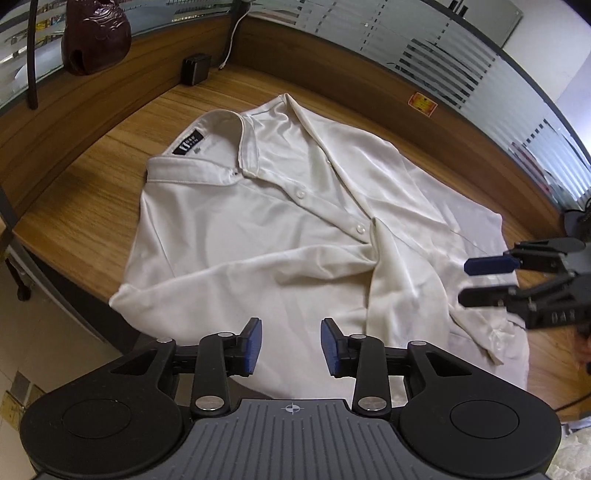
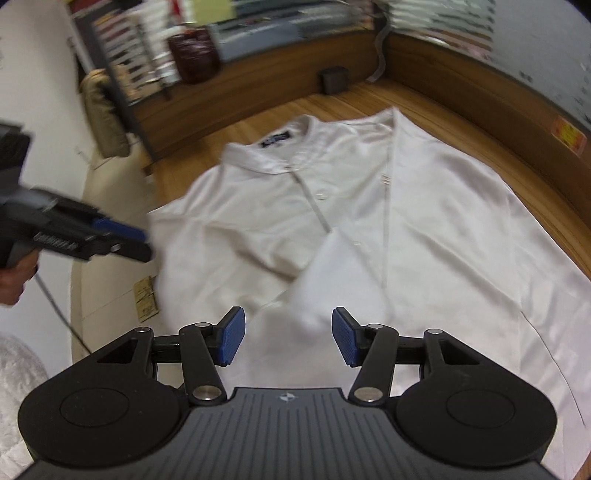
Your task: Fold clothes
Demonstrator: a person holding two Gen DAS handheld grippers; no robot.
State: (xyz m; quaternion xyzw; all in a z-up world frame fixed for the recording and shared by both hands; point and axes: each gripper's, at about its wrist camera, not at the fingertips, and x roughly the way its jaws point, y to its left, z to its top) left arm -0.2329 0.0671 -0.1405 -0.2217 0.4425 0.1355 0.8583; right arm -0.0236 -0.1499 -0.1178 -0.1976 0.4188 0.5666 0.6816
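A white button-front shirt (image 1: 295,229) is lying face up on a wooden table (image 1: 92,192), its collar (image 1: 207,158) pointing toward the far wall and a black neck label (image 1: 188,142) showing inside it. One sleeve (image 1: 229,269) is lying folded across the chest, meeting the second sleeve (image 1: 399,280) near the button placket (image 1: 325,210), and the lower part of the garment is hanging over the near edge of the table. The left tool (image 1: 291,345) is hovering just above the lower front of the shirt with its blue pads (image 1: 251,345) standing apart and nothing between them. The right tool (image 2: 285,338) is likewise spread wide and empty, poised over the crossing sleeves; in the left wrist view it is entering from the right edge, above the shirt's side. The right wrist view is blurred. Beyond the shirt, a small black box (image 1: 195,68) is sitting at the back corner of the table, a white cable (image 1: 231,40) is hanging beside it, and a dark red carved ornament (image 1: 96,35) is standing on the raised ledge.
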